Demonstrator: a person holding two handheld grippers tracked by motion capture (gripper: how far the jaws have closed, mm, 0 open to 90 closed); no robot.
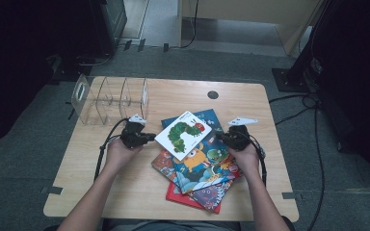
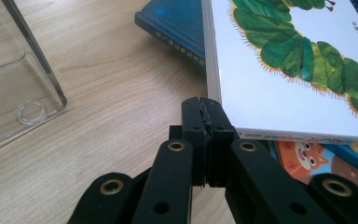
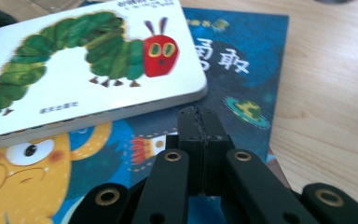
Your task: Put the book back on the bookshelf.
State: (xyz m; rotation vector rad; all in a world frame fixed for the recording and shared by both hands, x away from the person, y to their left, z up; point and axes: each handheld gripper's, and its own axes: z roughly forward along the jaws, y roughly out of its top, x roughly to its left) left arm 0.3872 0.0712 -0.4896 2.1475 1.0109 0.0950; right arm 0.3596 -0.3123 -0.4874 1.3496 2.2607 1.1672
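Note:
A white board book with a green caterpillar lies on top of a loose pile of picture books in the middle of the table. My left gripper is shut and holds nothing, its tips right beside the book's left corner. From the other side, my right gripper is also shut and empty. It hovers over a dark blue book just short of the white book's rounded corner. Below these lies a book with a yellow creature.
A clear acrylic divider rack stands at the back left of the wooden table. A red book sticks out at the pile's near edge. A round cable hole sits at the back. Cables trail over the floor on the right.

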